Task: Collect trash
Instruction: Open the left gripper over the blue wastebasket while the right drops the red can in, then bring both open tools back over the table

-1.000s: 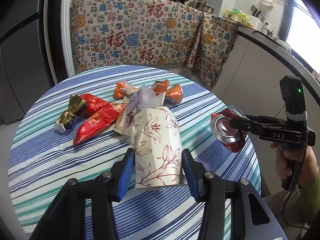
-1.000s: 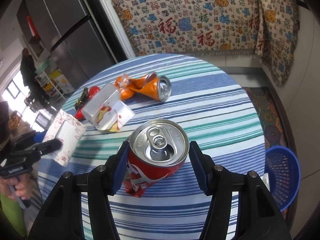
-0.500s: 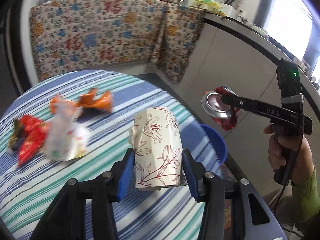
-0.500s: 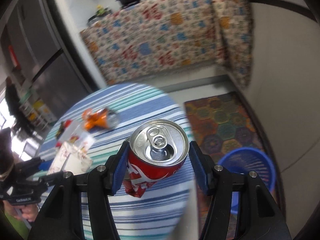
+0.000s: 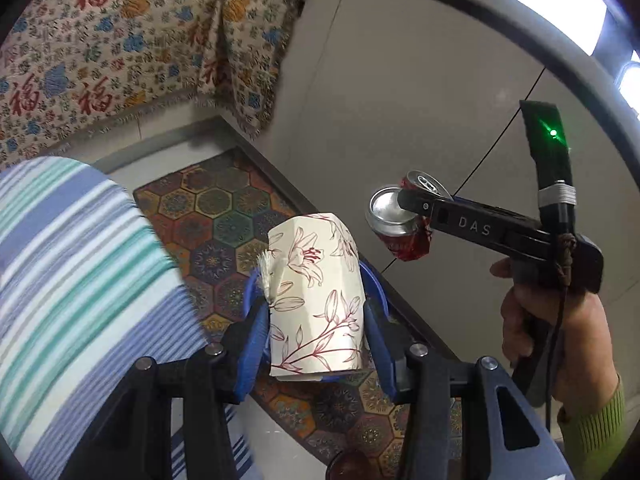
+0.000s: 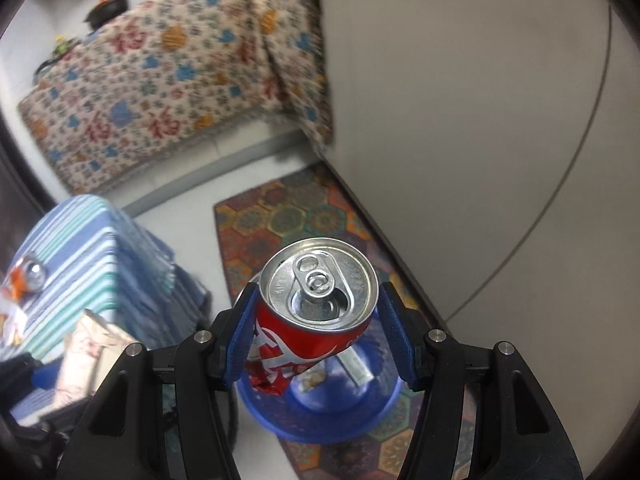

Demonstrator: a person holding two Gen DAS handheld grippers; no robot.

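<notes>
Two grippers, both loaded. Left gripper (image 5: 316, 340) clenched on a cream paper cup printed with red lilies (image 5: 316, 300), held above the patterned hexagon rug (image 5: 216, 216) beside the striped tablecloth (image 5: 72, 264). Right gripper (image 6: 318, 336) clamped on a crushed red soda can (image 6: 316, 312), hanging over the round blue plastic basket (image 6: 340, 420).

Cream paper cup (image 5: 316, 292) printed with red lilies, upright, one torn, frayed edge at its left side, pinched between blue pads above the blue bin's rim (image 5: 374, 280). Crushed red soda can (image 6: 316, 300), silver top with pull tab facing up, lower body crumpled, clamped right over the blue bin (image 6: 340, 412), a few scraps already inside. Flattened orange can (image 6: 28, 278) lying back on the striped worktop (image 6: 80, 260), beside more wrappers.
</notes>
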